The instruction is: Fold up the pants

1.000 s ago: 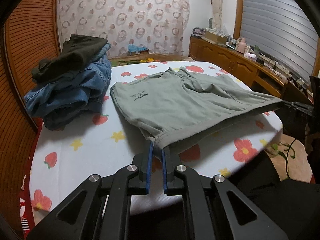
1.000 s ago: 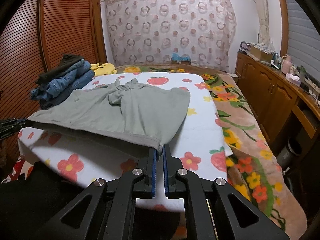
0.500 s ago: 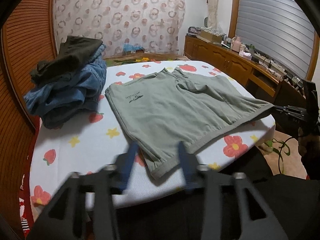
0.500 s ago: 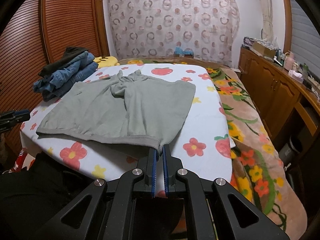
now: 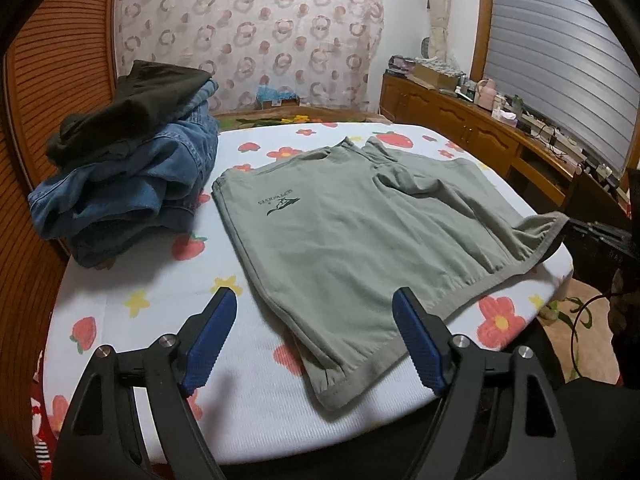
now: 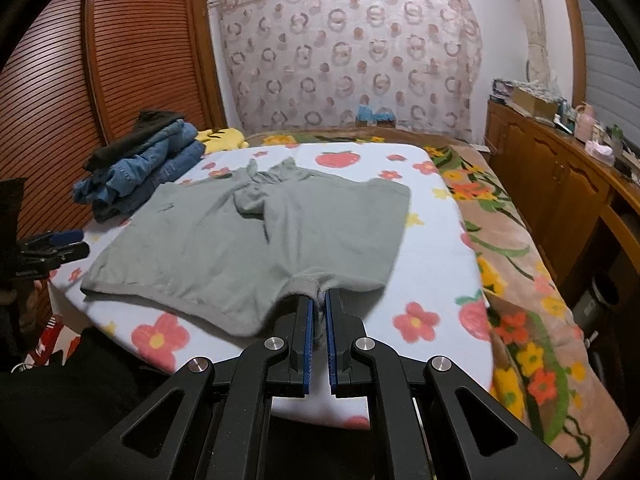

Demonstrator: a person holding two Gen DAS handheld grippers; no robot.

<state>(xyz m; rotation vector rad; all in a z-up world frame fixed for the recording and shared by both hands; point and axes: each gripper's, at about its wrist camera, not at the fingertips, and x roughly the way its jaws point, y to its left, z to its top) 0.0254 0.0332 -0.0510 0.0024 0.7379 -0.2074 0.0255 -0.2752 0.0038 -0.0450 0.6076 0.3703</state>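
Grey-green pants (image 5: 360, 232) with a small dark logo lie spread on the strawberry-print sheet (image 5: 160, 280). My left gripper (image 5: 313, 296) hovers over their near waistband corner. Its jaws are opening and stand wide, and the blue pads (image 5: 212, 336) touch no cloth. The corner lies flat on the sheet below them. In the right wrist view my right gripper (image 6: 319, 300) is shut on the other waistband corner of the pants (image 6: 260, 240), which bunches up at its tips. The left gripper (image 6: 56, 244) shows at that view's left edge, and the right gripper (image 5: 592, 236) at the left view's right edge.
A pile of folded jeans topped by a dark garment (image 5: 132, 168) sits at the sheet's far left, close to the slatted wooden doors (image 6: 120, 60). A floral blanket (image 6: 520, 280) lies on the right. A cluttered wooden sideboard (image 6: 560, 168) runs along the right wall.
My left gripper let go of the waistband corner and opened wide. The edge that was stretched in the air has dropped onto the sheet. The right gripper still holds its corner.
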